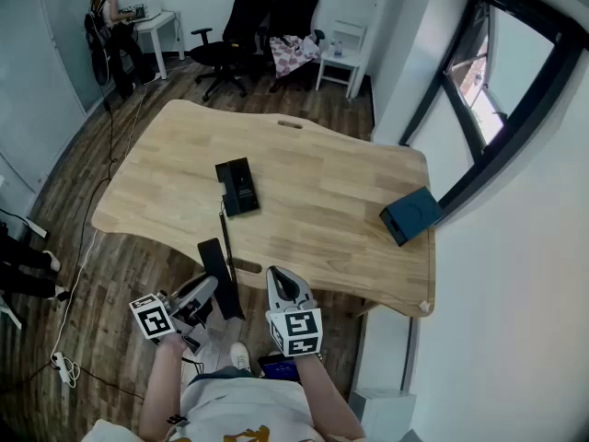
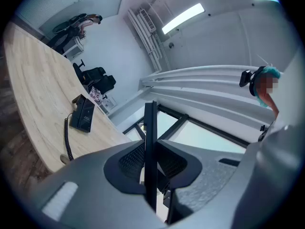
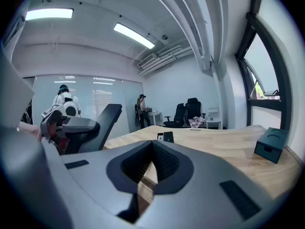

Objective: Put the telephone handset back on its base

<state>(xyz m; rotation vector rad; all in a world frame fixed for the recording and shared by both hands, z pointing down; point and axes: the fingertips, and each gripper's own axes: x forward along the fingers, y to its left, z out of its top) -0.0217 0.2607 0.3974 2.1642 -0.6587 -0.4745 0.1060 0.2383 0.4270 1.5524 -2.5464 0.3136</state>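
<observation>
L gripper jaws clamp handset lower left, by table edge; base mid-frame; R gripper jaws together, empty.

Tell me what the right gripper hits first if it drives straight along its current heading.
Probably the wooden table: the right gripper points slightly down across its near edge. The phone base sits farther along roughly that line; depth is unclear.
</observation>
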